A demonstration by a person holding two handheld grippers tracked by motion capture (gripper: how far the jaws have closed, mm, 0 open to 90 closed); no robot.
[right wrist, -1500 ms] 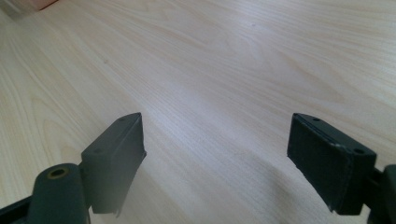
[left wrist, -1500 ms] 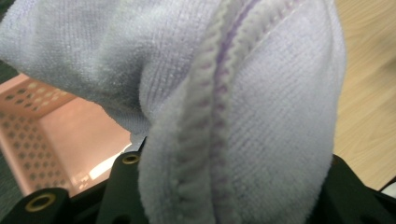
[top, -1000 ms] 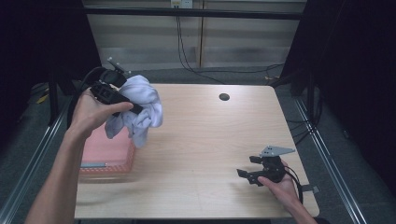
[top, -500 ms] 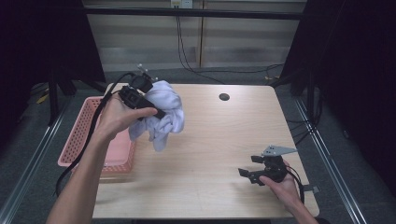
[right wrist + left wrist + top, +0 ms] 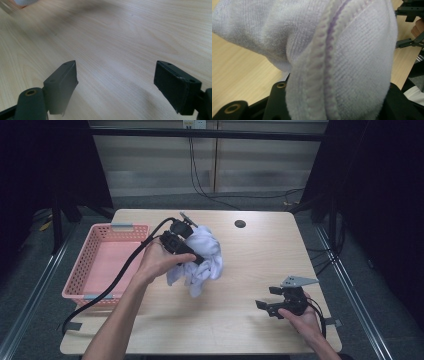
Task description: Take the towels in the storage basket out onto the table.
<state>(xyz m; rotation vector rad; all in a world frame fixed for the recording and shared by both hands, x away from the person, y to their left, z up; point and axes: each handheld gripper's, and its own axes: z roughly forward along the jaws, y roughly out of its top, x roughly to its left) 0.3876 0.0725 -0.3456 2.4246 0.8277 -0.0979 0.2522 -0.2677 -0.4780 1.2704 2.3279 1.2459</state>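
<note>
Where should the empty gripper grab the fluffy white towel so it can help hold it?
Probably the loose corner hanging lowest from the white towel, reached from the side facing the right gripper. That part dangles free near the table, while the left gripper clamps the bunched top.

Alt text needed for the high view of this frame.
The left gripper holds a bunched pale lilac towel above a wooden table, beside a pink basket. The right gripper rests open near the table's front right.
</note>
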